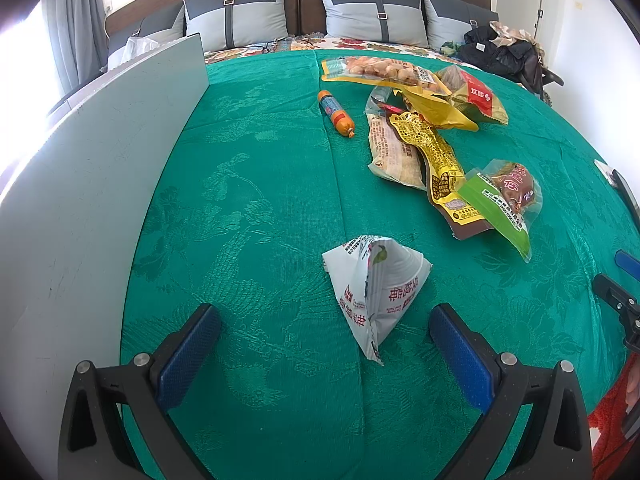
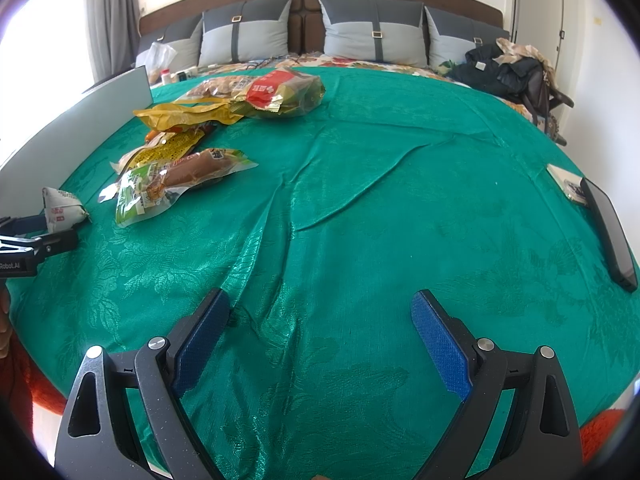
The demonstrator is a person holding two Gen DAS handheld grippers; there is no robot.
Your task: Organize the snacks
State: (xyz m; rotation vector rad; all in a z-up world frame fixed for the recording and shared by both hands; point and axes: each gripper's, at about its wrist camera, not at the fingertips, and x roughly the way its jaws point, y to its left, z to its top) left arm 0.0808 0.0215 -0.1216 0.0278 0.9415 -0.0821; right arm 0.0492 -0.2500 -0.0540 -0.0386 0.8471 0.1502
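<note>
- Your left hand-held gripper (image 1: 325, 344) is released, with the white triangular packet (image 1: 374, 286) between its fingers, ready for grasping.
- Your right hand-held gripper (image 2: 320, 336) is released above the bare green bedspread (image 2: 380, 200).
- The other snacks (image 1: 432, 136) lie at 1 o'clock.

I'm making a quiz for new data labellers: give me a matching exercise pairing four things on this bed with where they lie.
Things:
1. white triangular packet
2. orange sausage stick
3. green-edged packet
4. grey board

Places:
A. standing along the cloth's left edge
B. alone, left of the snack pile
C. nearest end of the pile
D. just ahead of the open left gripper

Pairs: 1-D, 2-B, 3-C, 4-A
</note>
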